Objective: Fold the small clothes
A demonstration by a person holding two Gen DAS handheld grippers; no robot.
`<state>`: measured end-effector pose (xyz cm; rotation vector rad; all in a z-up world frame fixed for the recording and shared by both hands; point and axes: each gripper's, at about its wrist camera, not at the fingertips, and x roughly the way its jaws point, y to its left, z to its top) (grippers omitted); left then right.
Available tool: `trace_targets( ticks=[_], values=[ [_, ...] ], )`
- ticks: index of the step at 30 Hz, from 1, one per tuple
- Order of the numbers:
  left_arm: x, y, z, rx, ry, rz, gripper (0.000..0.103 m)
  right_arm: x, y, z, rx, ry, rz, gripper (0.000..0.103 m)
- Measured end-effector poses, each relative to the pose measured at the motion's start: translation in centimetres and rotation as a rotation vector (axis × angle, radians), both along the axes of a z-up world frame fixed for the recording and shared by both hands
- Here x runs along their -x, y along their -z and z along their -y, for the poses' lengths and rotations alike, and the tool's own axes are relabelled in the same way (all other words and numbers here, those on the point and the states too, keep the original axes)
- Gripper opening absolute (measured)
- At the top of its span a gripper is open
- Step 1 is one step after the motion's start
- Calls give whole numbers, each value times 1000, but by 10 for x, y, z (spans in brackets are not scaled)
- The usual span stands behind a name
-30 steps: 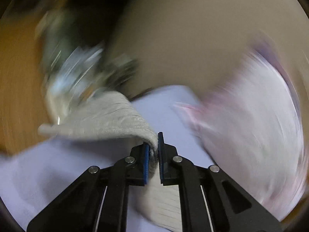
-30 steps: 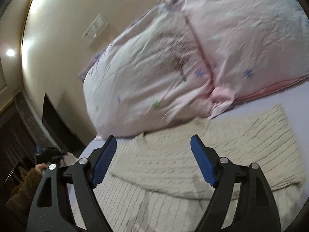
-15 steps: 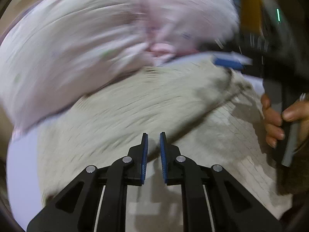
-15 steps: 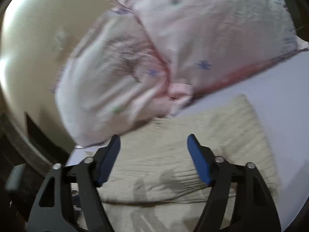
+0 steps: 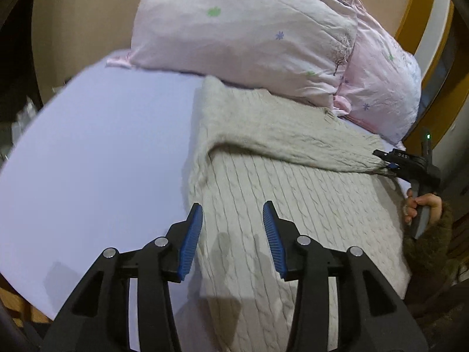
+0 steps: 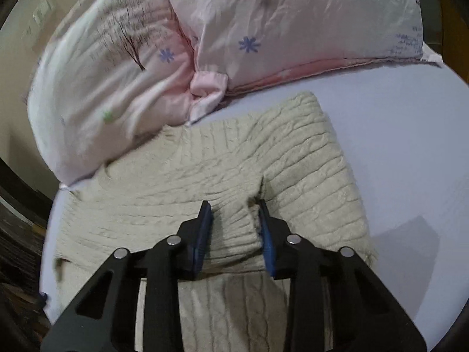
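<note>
A cream cable-knit sweater lies on a lilac bed sheet, one sleeve folded across its upper body. My left gripper is open and empty, just above the sweater's left edge. In the right wrist view the sweater fills the middle, and my right gripper has its jaws closed in around the ribbed sleeve cuff. The left wrist view shows the right gripper at the sleeve's end on the sweater's far right side.
Two pink patterned pillows lie against the wall right behind the sweater. The sheet runs on to the sweater's side. The bed's edge and a wooden frame are on the far side.
My left gripper let go of the sweater, opened and swung round above its left edge. My right gripper came down and narrowed its jaws around the sleeve cuff.
</note>
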<state>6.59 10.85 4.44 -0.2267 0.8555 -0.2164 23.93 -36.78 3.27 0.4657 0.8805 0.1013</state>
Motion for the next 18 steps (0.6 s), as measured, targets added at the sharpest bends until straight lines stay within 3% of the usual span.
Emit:
trace_targets(
  ticks=[4, 10, 12, 15, 18],
  values=[
    [4, 11, -2, 61, 11, -21, 43, 20, -2, 25, -135, -16, 17, 37],
    [8, 20, 0, 84, 31, -33, 45, 22, -5, 16, -33, -51, -17, 31],
    [11, 20, 0, 87, 33, -33, 46, 19, -5, 10, -24, -56, -28, 31],
    [19, 20, -5, 94, 27, -22, 47, 32, -15, 23, -88, -32, 19, 31],
    [21, 23, -9, 106, 19, -21, 50, 37, -19, 25, -53, -42, 14, 26]
  ],
)
